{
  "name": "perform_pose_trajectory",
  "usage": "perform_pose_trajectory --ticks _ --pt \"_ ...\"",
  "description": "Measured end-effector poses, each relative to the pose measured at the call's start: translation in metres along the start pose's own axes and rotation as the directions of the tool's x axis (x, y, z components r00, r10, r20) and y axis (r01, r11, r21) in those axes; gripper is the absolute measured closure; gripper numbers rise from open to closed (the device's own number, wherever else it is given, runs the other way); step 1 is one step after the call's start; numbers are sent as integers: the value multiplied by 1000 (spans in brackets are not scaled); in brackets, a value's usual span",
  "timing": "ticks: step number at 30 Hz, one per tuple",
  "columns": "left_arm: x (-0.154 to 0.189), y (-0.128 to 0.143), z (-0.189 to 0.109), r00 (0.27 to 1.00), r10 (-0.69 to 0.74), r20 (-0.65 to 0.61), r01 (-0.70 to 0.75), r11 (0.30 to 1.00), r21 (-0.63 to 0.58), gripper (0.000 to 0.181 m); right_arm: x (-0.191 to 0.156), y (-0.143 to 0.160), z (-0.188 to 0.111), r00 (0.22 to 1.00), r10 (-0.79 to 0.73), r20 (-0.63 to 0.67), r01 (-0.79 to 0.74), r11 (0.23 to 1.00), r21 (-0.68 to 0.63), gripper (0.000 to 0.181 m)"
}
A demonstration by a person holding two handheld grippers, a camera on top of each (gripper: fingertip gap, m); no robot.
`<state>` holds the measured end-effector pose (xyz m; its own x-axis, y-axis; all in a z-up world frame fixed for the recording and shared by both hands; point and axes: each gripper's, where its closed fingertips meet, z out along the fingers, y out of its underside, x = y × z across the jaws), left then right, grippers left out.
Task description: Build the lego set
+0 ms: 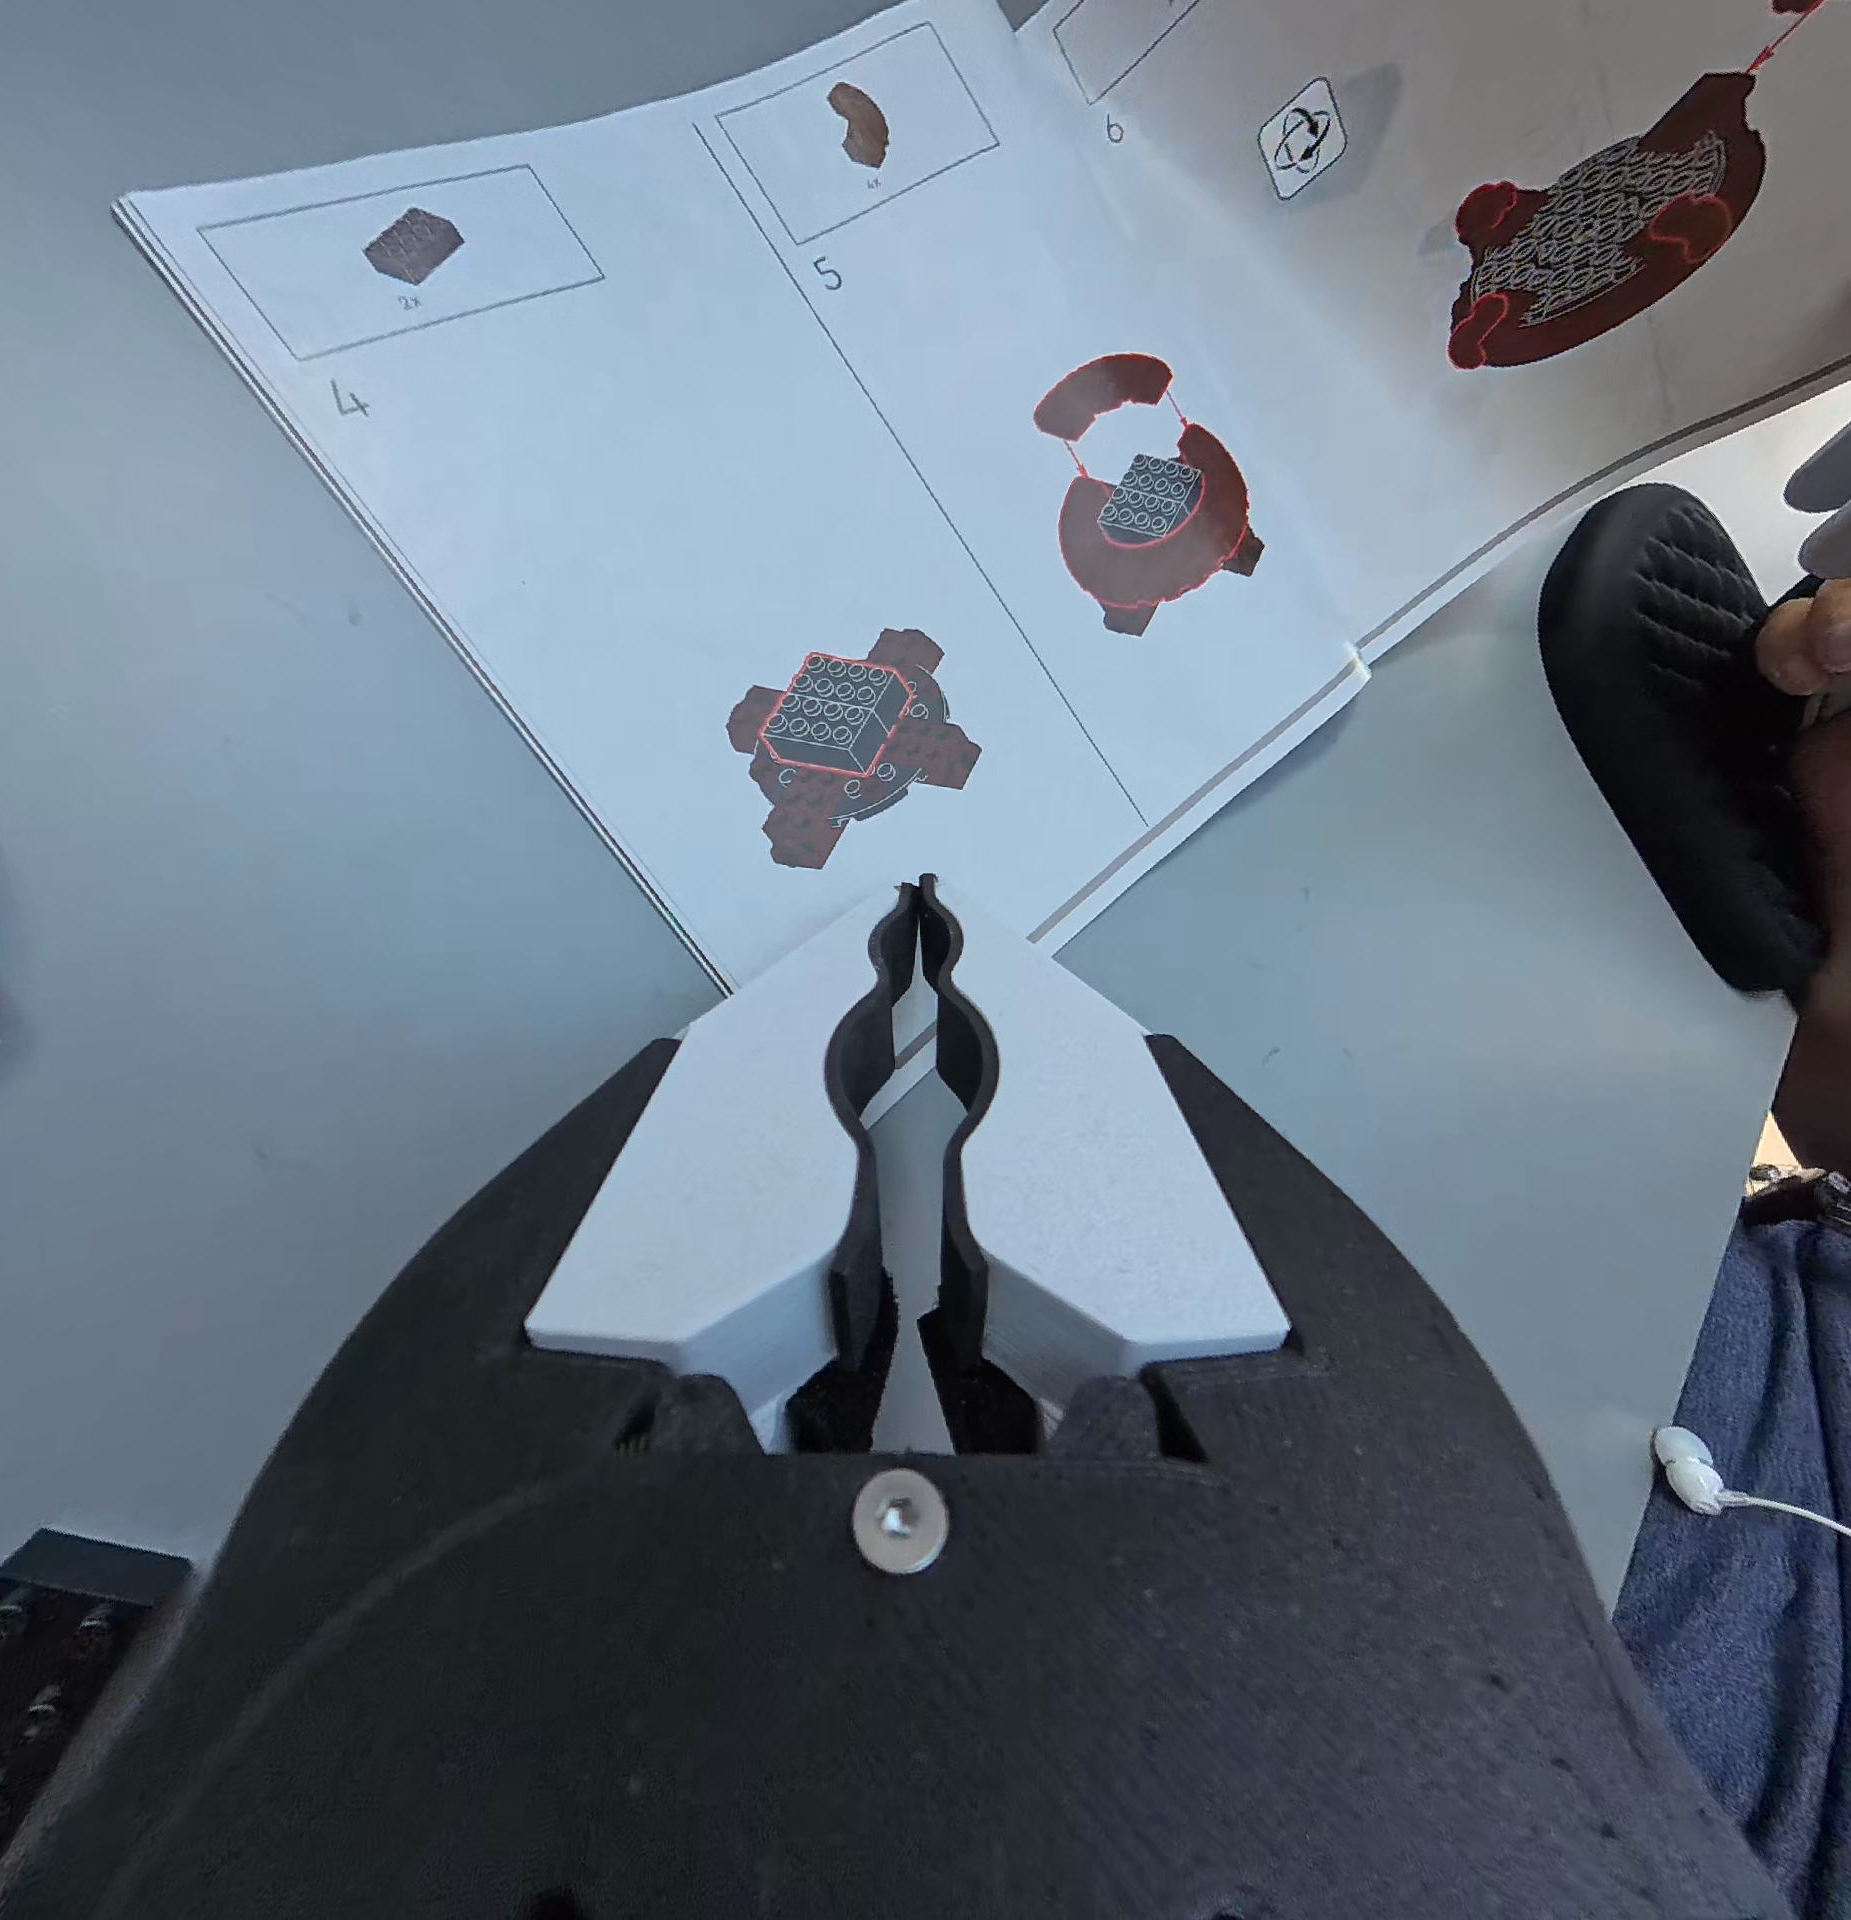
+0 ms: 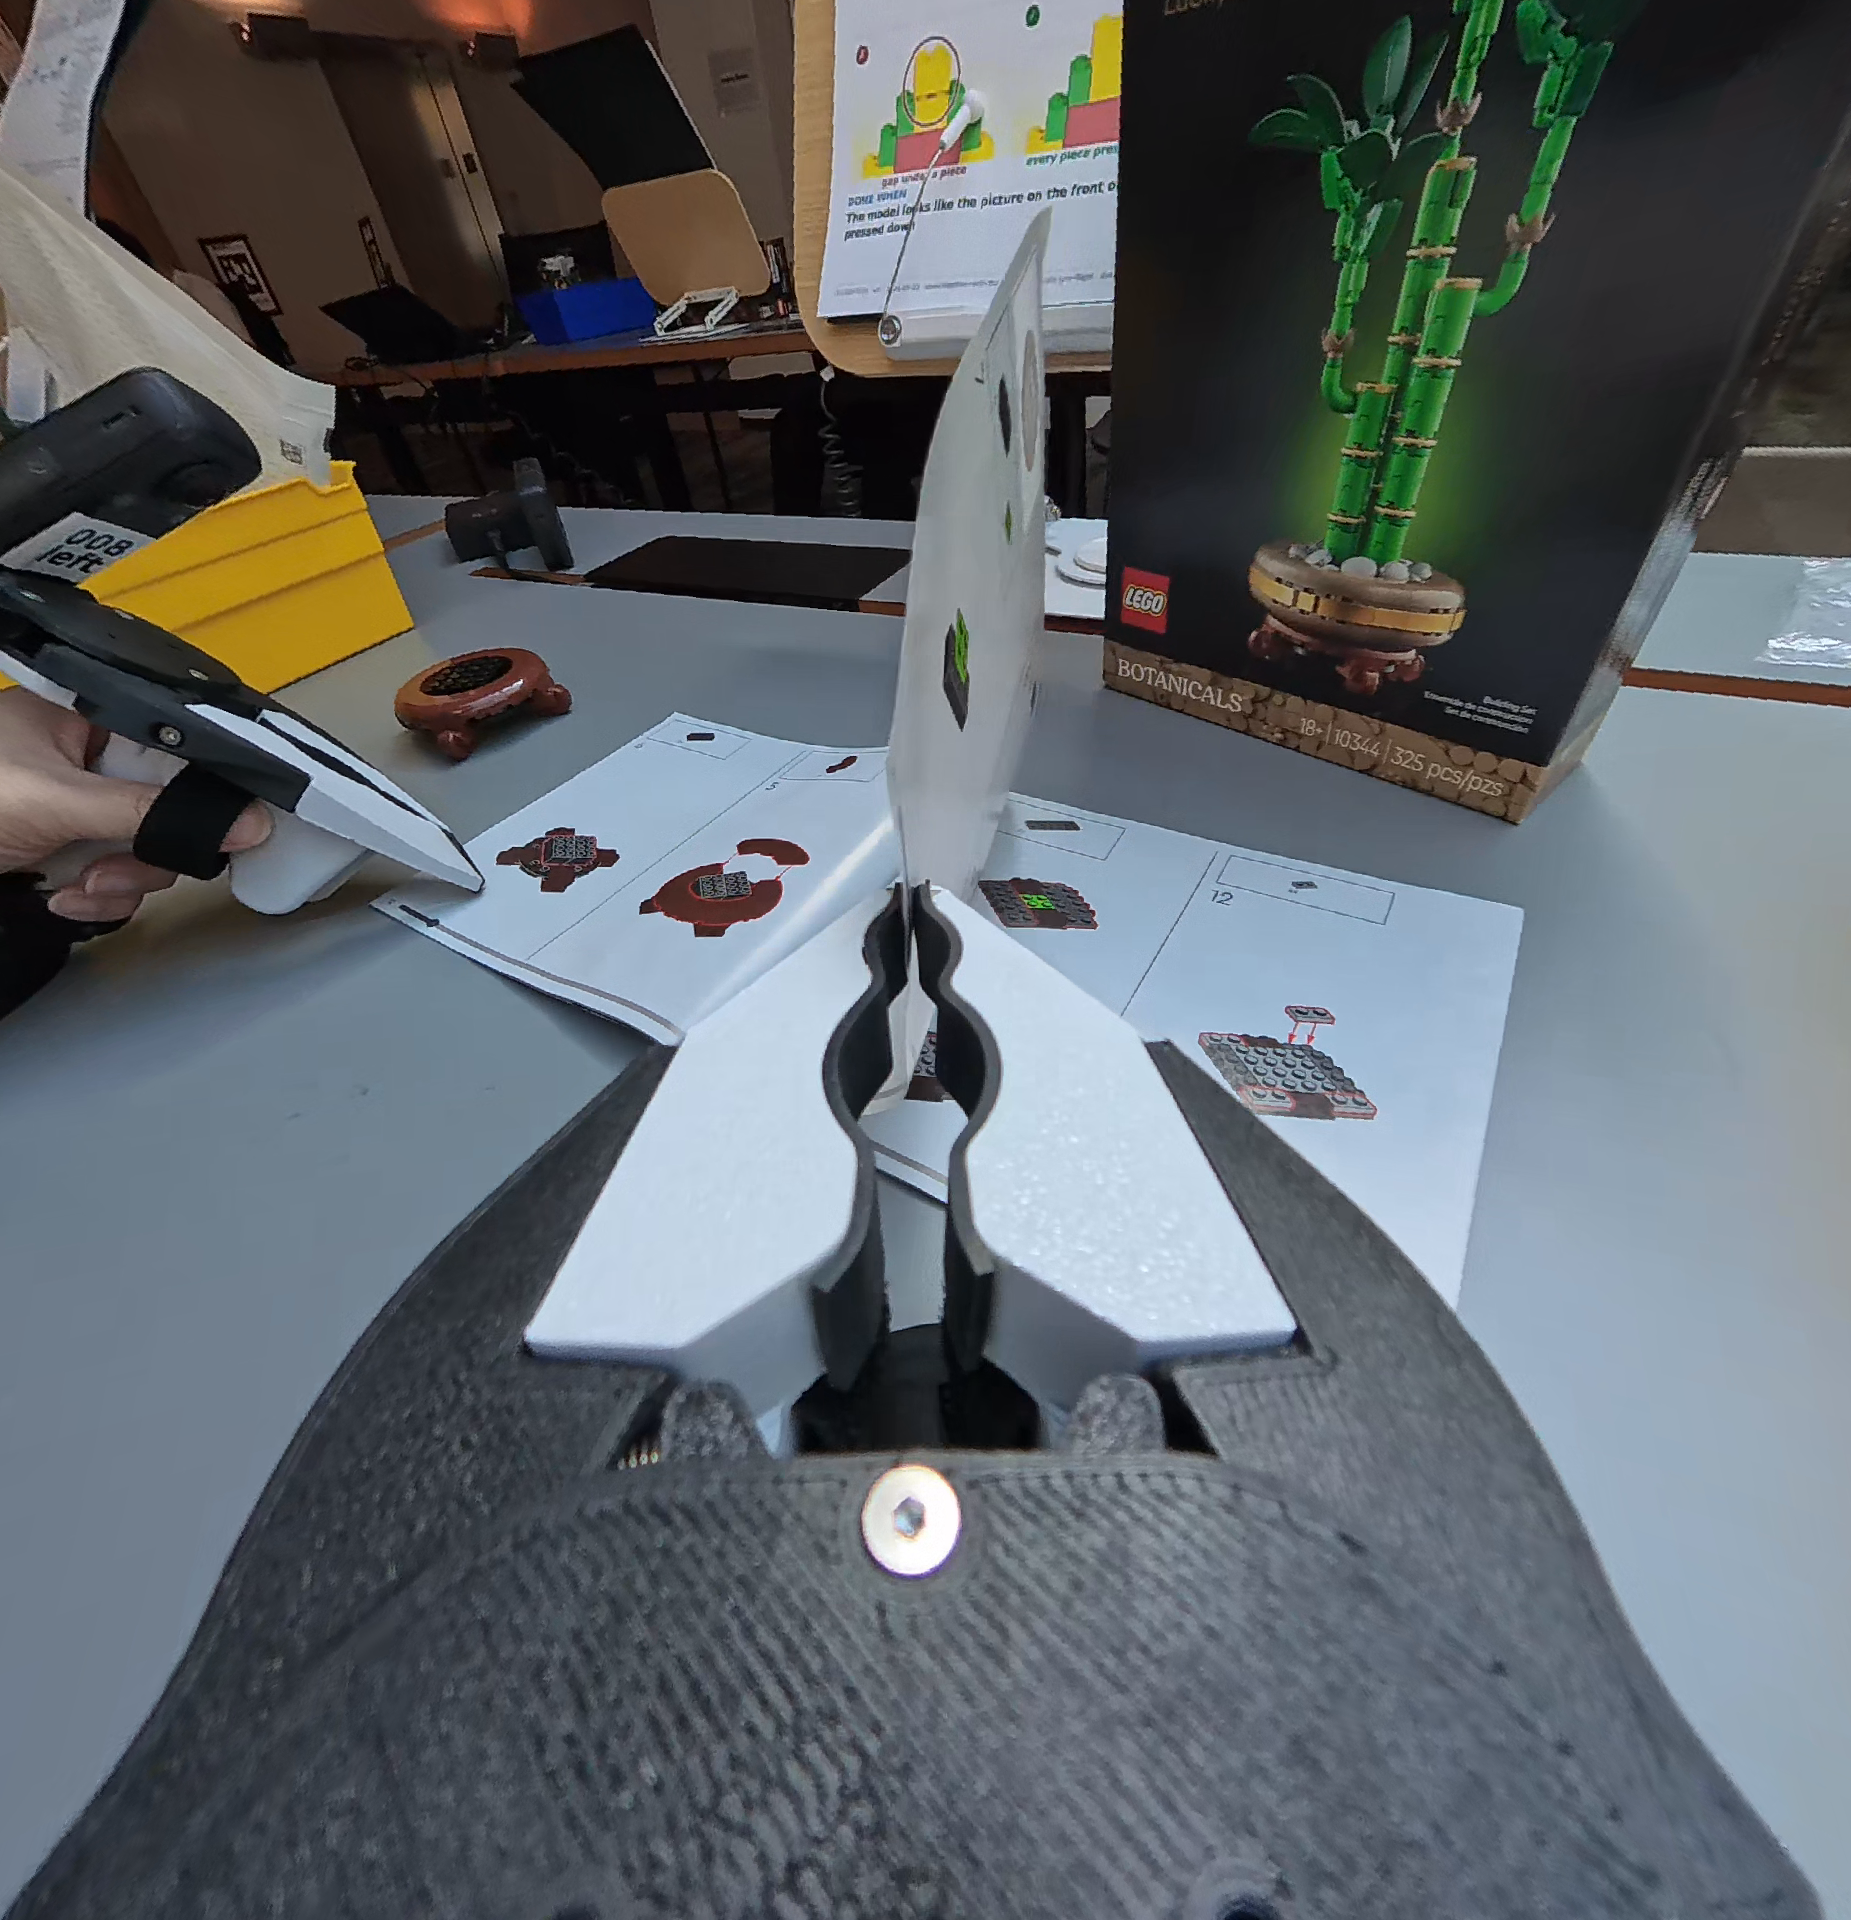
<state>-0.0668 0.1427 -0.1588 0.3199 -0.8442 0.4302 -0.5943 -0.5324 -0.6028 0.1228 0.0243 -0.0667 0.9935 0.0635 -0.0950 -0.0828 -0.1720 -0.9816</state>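
So the white paper instruction booklet (image 2: 609, 883) is lying open on the grey table (image 2: 225, 1143), right in front of both tools. One thin white page (image 2: 968, 582) stands almost straight up because the right gripper (image 2: 916, 891) has its tips pinched on the page's lower edge, which looks like a mid page-turn to me. The left gripper (image 2: 464, 878) has its tips closed together with nothing between them, and its point is pressed down at the near-left corner of the left-hand page, probably to keep the booklet from sliding while the page is pulled over.

Count-wise: one booklet, one lifted page, two grippers. Just behind the booklet sits one round reddish-brown brick base on little feet (image 2: 481, 694), so the build's barely begun, I'd say. Further out there's one dark set box with a green bamboo picture (image 2: 1420, 436) standing on the right and one yellow plastic bin (image 2: 266, 582) on the left.
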Motion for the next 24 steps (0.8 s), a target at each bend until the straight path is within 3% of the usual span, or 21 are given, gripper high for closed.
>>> perform_pose_trajectory --ticks 20,24 --pt "0 0 0 1000 -16 -15 16 1000 1 181 -10 1 1 998 -55 32 55 998 -11 181" --pt "9 -11 -14 999 37 -27 -35 996 78 181 -22 3 9 991 -126 44 128 991 -42 181"
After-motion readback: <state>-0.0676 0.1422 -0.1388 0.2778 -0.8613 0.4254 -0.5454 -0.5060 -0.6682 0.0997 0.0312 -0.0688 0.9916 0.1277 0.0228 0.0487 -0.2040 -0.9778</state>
